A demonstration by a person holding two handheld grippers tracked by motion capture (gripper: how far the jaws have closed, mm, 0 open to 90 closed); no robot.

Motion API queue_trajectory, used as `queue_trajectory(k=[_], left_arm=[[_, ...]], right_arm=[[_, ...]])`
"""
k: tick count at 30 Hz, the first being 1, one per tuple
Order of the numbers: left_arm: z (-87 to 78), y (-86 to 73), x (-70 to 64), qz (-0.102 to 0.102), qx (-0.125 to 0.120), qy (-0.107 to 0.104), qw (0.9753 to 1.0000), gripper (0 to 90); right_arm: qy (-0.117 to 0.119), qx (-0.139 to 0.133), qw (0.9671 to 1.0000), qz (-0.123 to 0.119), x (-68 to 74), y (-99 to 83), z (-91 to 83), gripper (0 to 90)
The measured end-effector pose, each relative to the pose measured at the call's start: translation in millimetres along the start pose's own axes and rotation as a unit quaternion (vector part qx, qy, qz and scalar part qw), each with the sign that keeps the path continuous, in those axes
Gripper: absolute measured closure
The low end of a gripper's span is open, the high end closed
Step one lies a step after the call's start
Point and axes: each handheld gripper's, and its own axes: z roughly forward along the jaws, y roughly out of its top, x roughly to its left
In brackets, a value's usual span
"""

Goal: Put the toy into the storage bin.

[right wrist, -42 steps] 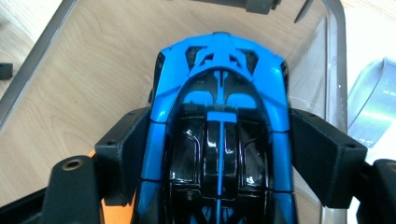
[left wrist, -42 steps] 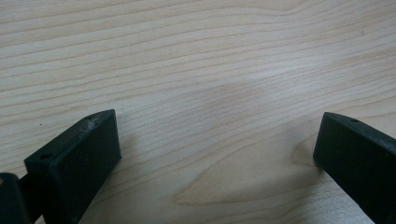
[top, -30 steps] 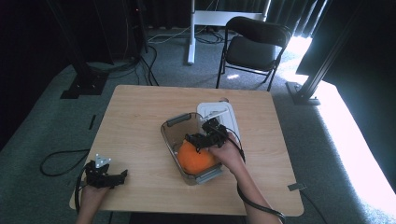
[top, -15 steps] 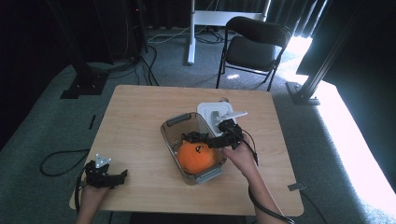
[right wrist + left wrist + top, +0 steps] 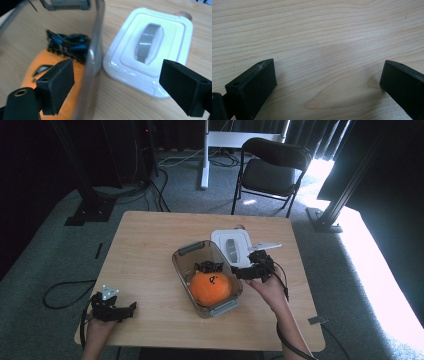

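Note:
A clear plastic container (image 5: 182, 267) with grey handles stands mid-table. Inside lie an orange round thing (image 5: 210, 287) with a black mark and a black bundle (image 5: 209, 266); the right gripper view shows the orange thing (image 5: 35, 72) and the bundle (image 5: 67, 45), which has blue parts. A white lid (image 5: 231, 247) with a grey grip lies flat just behind and to the right. My right gripper (image 5: 241, 272) is open at the container's right side. Its jaws straddle the clear wall (image 5: 93, 62), one inside, one over the lid (image 5: 150, 50). My left gripper (image 5: 131, 309) rests open at the table's front left corner, over bare wood (image 5: 327, 50).
The wooden table (image 5: 150, 245) has open room on its left half and along the back. A black chair (image 5: 272, 170) and a white desk leg (image 5: 204, 155) stand beyond the far edge. Cables trail on the carpet at left.
My right gripper has drawn back to the right, from over the orange thing to the container's right wall. The left gripper has stayed put.

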Motion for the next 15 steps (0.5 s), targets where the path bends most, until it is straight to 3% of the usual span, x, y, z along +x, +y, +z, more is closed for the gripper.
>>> queue_trajectory(k=[6,15], left_arm=[[0.0,0.0,0.1,0.001,0.000,0.000,1.0000,0.9],[0.0,0.0,0.1,0.000,0.001,0.000,1.0000,0.9]], right_arm=[[-0.011,0.006,0.9999,0.009,-15.2,-11.4,-1.9,13.7],[-0.014,0.000,0.9988,0.048,-33.8,-25.8,-5.2,13.2]])
